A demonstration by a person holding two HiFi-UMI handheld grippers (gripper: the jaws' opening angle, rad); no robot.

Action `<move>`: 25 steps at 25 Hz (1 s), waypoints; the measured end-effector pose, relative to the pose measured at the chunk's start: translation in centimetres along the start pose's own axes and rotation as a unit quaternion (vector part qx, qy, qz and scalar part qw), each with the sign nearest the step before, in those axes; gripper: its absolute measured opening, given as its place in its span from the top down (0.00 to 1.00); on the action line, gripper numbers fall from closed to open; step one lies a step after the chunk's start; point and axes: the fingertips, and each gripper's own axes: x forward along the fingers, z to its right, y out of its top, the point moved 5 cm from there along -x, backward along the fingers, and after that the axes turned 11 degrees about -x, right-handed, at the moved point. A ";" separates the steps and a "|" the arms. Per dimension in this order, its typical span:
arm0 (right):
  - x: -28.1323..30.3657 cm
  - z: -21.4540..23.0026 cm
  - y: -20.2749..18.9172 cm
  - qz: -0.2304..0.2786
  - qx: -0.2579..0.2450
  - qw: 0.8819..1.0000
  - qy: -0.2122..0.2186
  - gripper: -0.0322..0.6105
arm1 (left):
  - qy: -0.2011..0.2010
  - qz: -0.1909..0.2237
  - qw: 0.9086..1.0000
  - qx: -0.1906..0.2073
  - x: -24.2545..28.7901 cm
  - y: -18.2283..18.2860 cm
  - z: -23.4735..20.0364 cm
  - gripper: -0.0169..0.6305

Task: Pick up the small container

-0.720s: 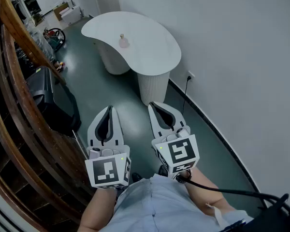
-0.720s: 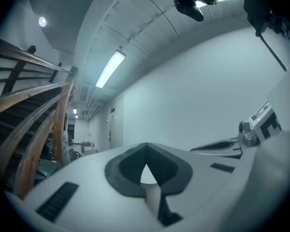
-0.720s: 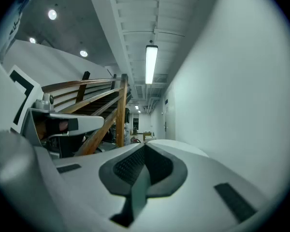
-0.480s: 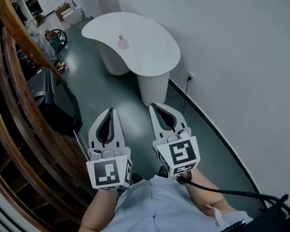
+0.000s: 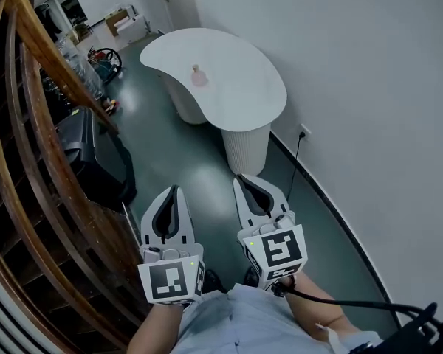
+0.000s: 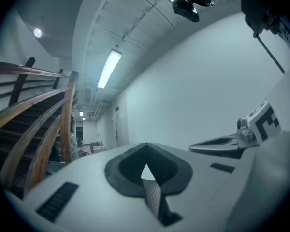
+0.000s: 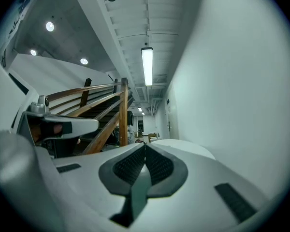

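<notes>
A small pale pink container [image 5: 199, 76] stands on the white kidney-shaped table [image 5: 244, 87], far ahead of me. Both grippers are held close to my body, well short of the table. My left gripper [image 5: 168, 192] has its jaws together with nothing between them, and my right gripper [image 5: 245, 181] beside it is likewise shut and empty. In the left gripper view the left gripper [image 6: 146, 159] points up the corridor, tips touching. The right gripper [image 7: 145, 148] in its own view shows its ribbed pads [image 7: 130, 166] pressed together, with the table top [image 7: 188, 146] just beyond them.
A wooden stair railing [image 5: 37, 124] runs along my left. A black bin or case [image 5: 88, 153] sits on the dark green floor beside it. A white wall [image 5: 369, 87] with a socket and cable [image 5: 299, 142] is on my right. Clutter and a wheel [image 5: 107, 56] lie down the corridor.
The view has shifted: the table and container now sit slightly lower and more to the right, and both grippers appear lower in the frame. Both stay shut.
</notes>
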 end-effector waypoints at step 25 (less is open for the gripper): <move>19.9 3.4 -0.1 -0.040 -0.033 0.998 -0.024 0.95 | 0.001 0.023 0.999 -0.037 15.6 -0.4 -12.9 0.98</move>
